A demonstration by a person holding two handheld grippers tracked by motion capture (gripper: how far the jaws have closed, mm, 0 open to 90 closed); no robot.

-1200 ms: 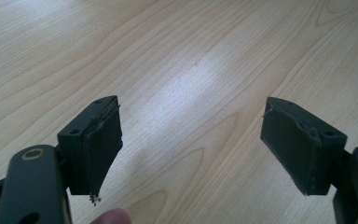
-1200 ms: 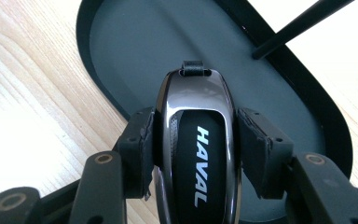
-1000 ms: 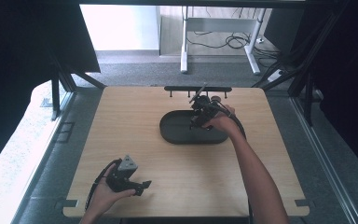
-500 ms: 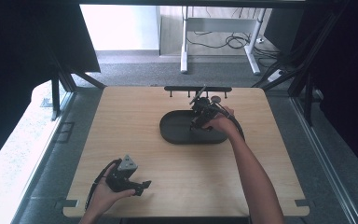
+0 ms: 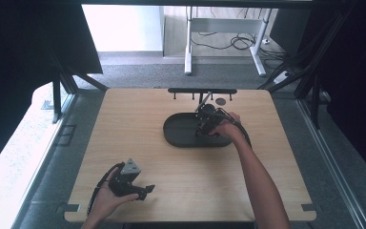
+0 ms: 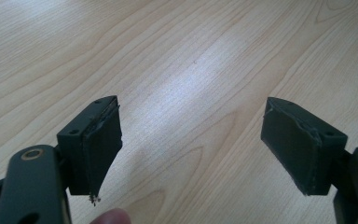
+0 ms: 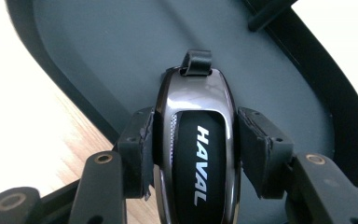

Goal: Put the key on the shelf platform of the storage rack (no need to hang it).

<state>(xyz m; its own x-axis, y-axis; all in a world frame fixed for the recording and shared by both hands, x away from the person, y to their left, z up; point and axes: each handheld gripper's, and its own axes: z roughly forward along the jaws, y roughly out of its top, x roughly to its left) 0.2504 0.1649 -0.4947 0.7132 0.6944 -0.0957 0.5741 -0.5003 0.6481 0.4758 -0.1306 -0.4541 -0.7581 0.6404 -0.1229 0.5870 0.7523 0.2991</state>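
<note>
Here: right gripper (image 7: pixel 193 140) clamped on the car key fob (image 7: pixel 195 140), pads pressing both its sides, over the dark oval tray (image 7: pixel 98 56) beneath. Left gripper (image 6: pixel 191 149) jaws apart, bare wooden table (image 6: pixel 177 60) below.

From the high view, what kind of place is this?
Likely a lab recording station: a wooden table ringed by black frame struts, with desk legs and loose cables on the floor behind.
</note>
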